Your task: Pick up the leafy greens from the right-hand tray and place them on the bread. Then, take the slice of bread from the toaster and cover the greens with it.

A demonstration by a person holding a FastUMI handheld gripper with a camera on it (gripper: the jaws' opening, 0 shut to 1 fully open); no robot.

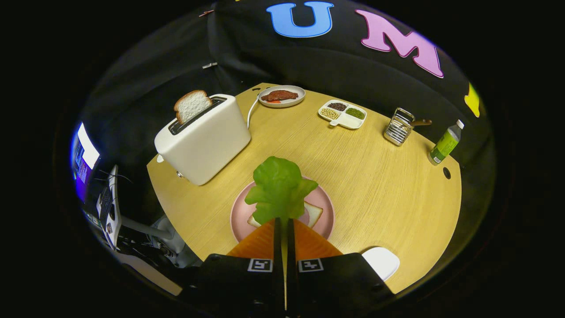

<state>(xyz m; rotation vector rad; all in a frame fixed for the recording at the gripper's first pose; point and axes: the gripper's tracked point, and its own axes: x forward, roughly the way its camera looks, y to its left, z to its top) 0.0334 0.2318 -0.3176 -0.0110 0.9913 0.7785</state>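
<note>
My gripper (284, 221) is shut on a green lettuce leaf (279, 187), which sticks up from between the fingertips. It hangs above a pink plate (326, 212) that holds a slice of bread (313, 214); the leaf hides most of that slice. Beyond and to the left stands a white toaster (203, 141) with a second bread slice (192, 105) poking out of its slot.
A round wooden table (375, 185) carries a plate of meat (281, 96), a divided dish of beans (343, 114), a wire rack (398, 127) and a green bottle (446, 143). A white tray (382, 261) lies just right of my fingers.
</note>
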